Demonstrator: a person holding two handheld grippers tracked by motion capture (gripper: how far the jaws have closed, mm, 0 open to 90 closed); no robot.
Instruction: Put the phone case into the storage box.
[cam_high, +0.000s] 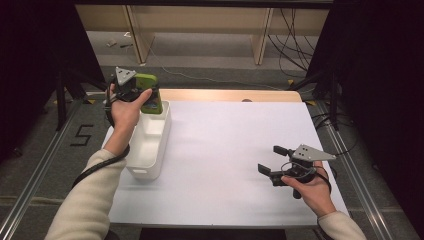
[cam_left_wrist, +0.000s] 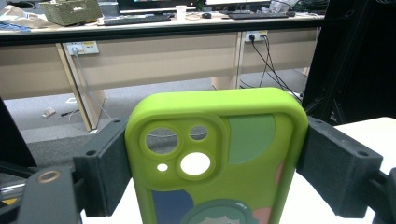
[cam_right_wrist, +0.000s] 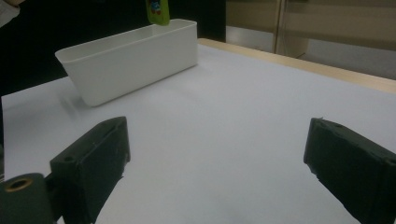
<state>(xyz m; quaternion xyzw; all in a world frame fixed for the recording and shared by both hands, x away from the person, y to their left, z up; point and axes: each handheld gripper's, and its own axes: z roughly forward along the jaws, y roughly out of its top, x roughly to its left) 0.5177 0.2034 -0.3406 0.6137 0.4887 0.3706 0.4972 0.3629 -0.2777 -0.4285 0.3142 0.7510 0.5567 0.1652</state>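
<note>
A lime-green phone case (cam_left_wrist: 217, 154) with camera cut-outs and a cartoon print stands upright between the jaws of my left gripper (cam_left_wrist: 215, 163), which is shut on its two long edges. From above, the green phone case (cam_high: 150, 93) hangs over the far end of the white bin (cam_high: 159, 145), with the left gripper (cam_high: 131, 86) above it. The phone case (cam_right_wrist: 158, 11) also peeks over the white bin (cam_right_wrist: 130, 60) in the right gripper view. My right gripper (cam_high: 272, 161) rests open near the table's right front, its jaws wide apart with nothing between them (cam_right_wrist: 217, 172).
The white table sheet (cam_high: 230, 150) spreads between the bin and the right gripper. A wooden strip (cam_high: 230, 95) runs along the far table edge. Desks, cables and a keyboard (cam_left_wrist: 135, 19) stand beyond the table.
</note>
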